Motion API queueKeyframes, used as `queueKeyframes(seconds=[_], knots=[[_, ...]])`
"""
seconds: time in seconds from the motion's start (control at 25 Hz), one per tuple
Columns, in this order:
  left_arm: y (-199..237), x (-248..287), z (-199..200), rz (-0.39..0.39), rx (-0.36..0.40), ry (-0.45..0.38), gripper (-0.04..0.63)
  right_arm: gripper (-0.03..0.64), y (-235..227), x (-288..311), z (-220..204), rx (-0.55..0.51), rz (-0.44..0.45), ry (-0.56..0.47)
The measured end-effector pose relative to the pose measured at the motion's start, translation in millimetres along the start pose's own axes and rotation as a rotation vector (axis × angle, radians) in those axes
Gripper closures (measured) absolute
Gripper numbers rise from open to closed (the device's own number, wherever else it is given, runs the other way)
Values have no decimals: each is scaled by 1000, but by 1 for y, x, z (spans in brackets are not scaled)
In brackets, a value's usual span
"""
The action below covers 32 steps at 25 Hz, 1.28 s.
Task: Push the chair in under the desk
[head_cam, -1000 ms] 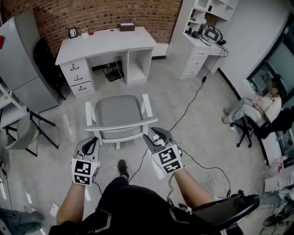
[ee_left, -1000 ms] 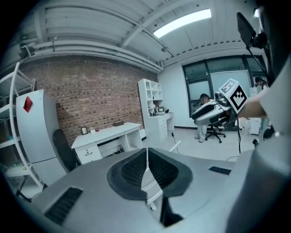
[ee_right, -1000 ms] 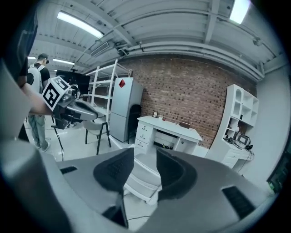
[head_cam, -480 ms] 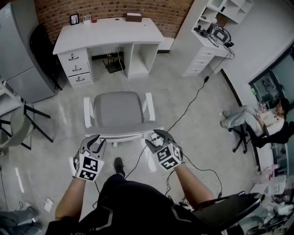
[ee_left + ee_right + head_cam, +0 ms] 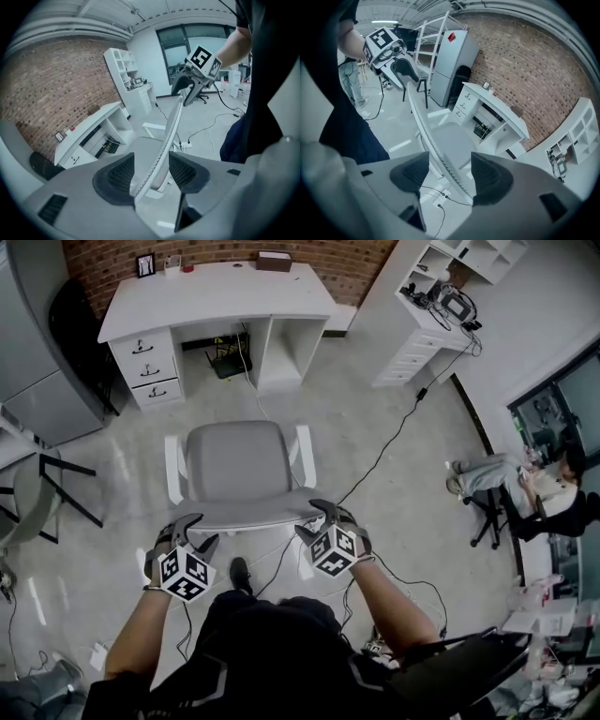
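Floor (image 5: pixel 403 512): pale, glossy, hard. A white desk (image 5: pixel 216 292) stands at its far edge against the brick wall (image 5: pixel 356 259). A grey-seated chair (image 5: pixel 234 470) stands mid-floor, well apart from the desk. A black cable (image 5: pixel 384 451) lies loose, running toward a white drawer unit (image 5: pixel 408 348) at the far right. The desktop's far edge carries a brown box (image 5: pixel 274 261) and a picture frame (image 5: pixel 145 265).

No legible txt, labels or nos. anywhere.
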<state>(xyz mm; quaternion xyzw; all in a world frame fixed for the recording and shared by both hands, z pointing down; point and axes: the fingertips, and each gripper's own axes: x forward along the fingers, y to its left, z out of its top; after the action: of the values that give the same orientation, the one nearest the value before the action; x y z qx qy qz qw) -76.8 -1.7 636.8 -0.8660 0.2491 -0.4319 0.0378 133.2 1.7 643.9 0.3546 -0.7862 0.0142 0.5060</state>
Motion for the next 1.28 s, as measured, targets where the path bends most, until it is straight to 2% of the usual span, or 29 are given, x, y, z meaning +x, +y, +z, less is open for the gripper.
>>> queueKeyframes(seconds=[0.32, 0.48, 0.64, 0.92, 1.0, 1.04, 1.2, 1.28], knots=[[-10, 36, -25, 26, 202, 197, 365, 324, 7, 31, -15, -195, 69, 61], [-10, 44, -30, 37, 229, 247, 367, 328, 6, 42, -22, -239, 76, 81], [-8, 49, -31, 52, 243, 288, 367, 379, 3, 49, -29, -244, 82, 89], [-5, 61, -47, 51, 383, 402, 367, 406, 8, 58, -28, -310, 121, 97], [-5, 65, -51, 42, 415, 440, 402, 426, 11, 59, -30, -342, 131, 97], [-4, 66, -51, 38, 427, 452, 483, 438, 12, 59, -31, -362, 132, 97], [-5, 67, -54, -17, 449, 498, 508, 477, 14, 62, -34, -426, 130, 101], [-6, 67, -55, -19, 454, 510, 515, 491, 15, 63, -35, -449, 132, 103]])
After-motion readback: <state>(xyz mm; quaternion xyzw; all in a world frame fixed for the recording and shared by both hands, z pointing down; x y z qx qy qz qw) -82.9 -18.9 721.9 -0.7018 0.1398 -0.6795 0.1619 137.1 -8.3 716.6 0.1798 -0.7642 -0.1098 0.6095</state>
